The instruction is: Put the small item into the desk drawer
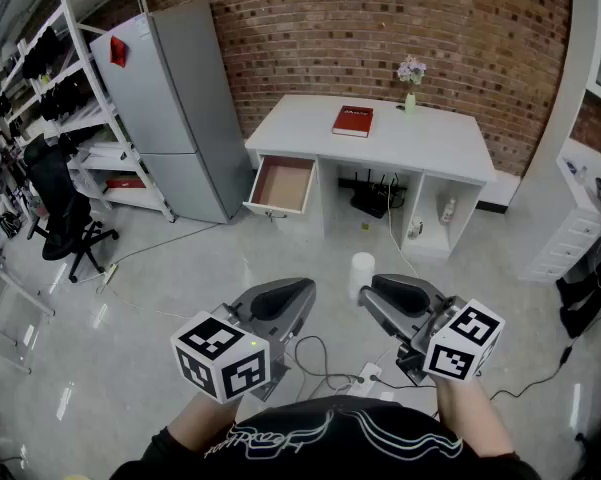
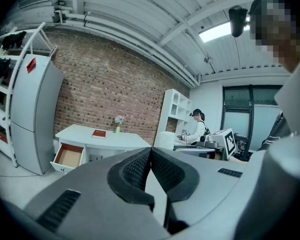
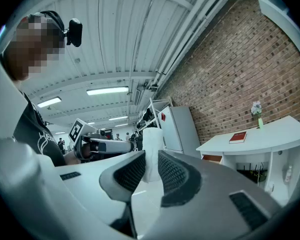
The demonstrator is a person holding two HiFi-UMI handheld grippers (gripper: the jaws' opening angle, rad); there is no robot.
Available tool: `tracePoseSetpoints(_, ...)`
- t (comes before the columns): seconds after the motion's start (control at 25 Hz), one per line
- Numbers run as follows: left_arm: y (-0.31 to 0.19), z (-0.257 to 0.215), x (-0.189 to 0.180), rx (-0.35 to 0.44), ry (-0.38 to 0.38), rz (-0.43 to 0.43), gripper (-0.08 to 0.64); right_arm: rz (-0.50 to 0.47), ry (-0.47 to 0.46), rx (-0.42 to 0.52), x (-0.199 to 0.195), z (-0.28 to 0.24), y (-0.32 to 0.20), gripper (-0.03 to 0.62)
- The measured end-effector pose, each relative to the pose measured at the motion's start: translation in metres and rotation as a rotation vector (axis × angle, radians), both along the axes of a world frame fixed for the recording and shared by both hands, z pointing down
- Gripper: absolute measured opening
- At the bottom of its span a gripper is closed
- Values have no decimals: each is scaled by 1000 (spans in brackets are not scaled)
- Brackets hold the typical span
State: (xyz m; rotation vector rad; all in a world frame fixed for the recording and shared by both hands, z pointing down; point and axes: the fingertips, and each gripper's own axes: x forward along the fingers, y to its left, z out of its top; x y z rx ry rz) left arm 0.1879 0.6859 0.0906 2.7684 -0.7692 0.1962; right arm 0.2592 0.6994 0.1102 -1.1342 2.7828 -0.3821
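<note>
Between my right gripper's (image 3: 150, 160) pads sits the white cylinder (image 3: 152, 140), pinched upright by partly closed jaws so I can carry it. Well ahead of it, the desk drawer (image 1: 282, 184) is pulled open, ready to receive it. My left gripper (image 2: 150, 152) is closed and empty.

A red book (image 1: 352, 120) lies near a flower vase (image 1: 411, 76).

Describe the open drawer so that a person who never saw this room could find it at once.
Look at the white desk against the brick wall. At its end nearest the grey fridge, one drawer is pulled out. Its brown inside sets it apart from the white open compartments beside it.
</note>
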Motion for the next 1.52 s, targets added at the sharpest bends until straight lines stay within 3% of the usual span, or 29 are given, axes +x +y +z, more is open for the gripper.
tracePoseSetpoints(0.28,4,7,20,-5,-17,2,22,6,-7,-10,21,7,2,95)
tracePoseSetpoints(0.72,-26,40,-11,-87,-20,-55,22,49,-45,-54,16,38,-18,95)
tracePoseSetpoints(0.92,-57,59,-17,-71,-19,-54,22,54,-32,-65,12,66,-44,95)
tracePoseSetpoints(1.24,-157,106,-46,-141,10,-76,22,39,-4,-132,-18,113,-144,95)
tracePoseSetpoints(1.52,-330,145,-79,-260,8,-116,21,8,9,-215,-51,136,-315,95)
